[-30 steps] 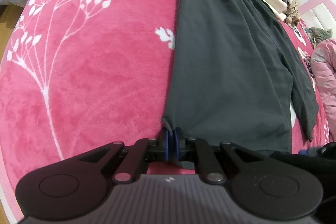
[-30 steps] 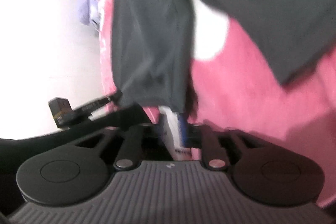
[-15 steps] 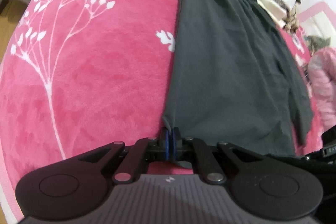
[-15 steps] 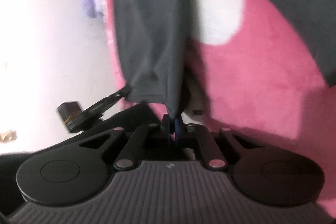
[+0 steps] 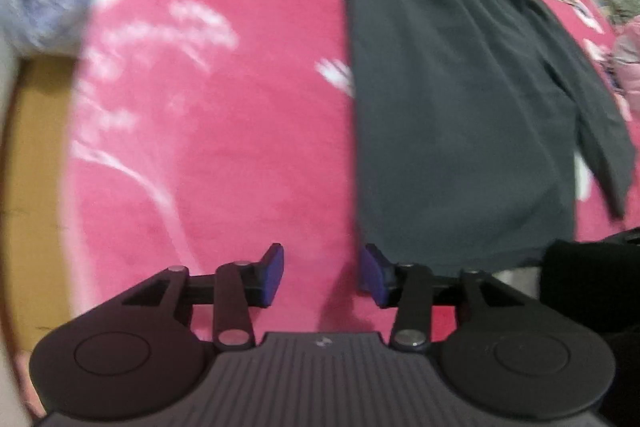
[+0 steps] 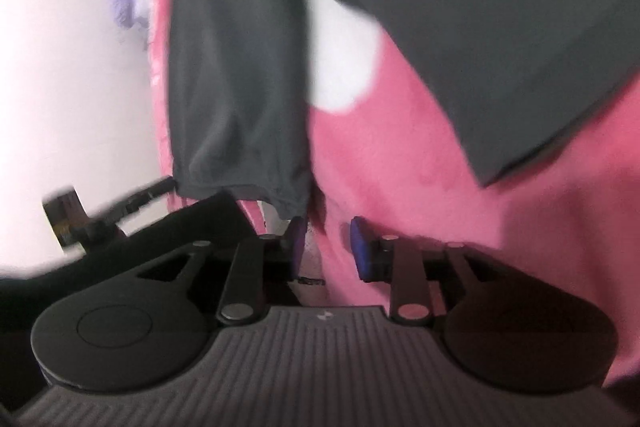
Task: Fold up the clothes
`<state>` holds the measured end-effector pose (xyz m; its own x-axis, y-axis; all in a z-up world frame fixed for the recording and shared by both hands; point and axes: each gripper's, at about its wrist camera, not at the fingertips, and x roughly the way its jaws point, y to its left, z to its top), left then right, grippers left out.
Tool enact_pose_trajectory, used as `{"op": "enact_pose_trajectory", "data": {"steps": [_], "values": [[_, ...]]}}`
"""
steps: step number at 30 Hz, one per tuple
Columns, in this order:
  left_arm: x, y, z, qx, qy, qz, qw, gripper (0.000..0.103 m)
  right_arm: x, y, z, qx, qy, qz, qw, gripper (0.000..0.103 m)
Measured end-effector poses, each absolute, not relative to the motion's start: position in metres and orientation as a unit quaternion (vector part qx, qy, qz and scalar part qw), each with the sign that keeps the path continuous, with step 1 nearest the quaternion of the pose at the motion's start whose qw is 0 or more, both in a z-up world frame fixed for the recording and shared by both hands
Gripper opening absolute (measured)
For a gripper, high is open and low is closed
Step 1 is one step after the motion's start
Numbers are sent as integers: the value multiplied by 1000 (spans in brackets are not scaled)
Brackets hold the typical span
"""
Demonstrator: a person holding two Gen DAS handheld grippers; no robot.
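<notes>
The left gripper (image 5: 322,273) and the right gripper (image 6: 325,247) are both opening with nothing between their blue pads (only pink blanket (image 5: 224,155) shows there), while beyond them the dark grey shirt (image 5: 452,107) lies flat on that blanket, its sleeve (image 6: 236,67) draped near the edge.

L claw (image 5: 322,275) & R claw (image 6: 325,247), jaws opening, empty.

Pink blanket (image 5: 240,147) (white floral print) beside wooden floor (image 5: 40,167).
</notes>
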<state>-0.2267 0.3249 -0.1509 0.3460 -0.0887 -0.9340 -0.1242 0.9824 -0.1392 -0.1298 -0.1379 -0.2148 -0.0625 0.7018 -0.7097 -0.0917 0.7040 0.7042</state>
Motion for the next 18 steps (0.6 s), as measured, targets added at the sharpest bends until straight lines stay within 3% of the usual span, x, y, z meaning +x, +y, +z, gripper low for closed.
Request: {"op": "enact_pose_trajectory", "data": {"steps": [4,7,13,18], "values": [[-205,316,-128,-102,510,-9,854,47,-109,-131,-152,155,539,353,749,25],[-174,282,-138,-71,501,-45,861,47,-85,-97,-141,95,476,369,793,25],[-168,239,-190,49,561,-47,825,46,-69,-41,-180,-34,452,391,801,24],[-163,246,-168,44,546,-57,835,47,-67,-34,-203,-86,485,409,768,25]]}}
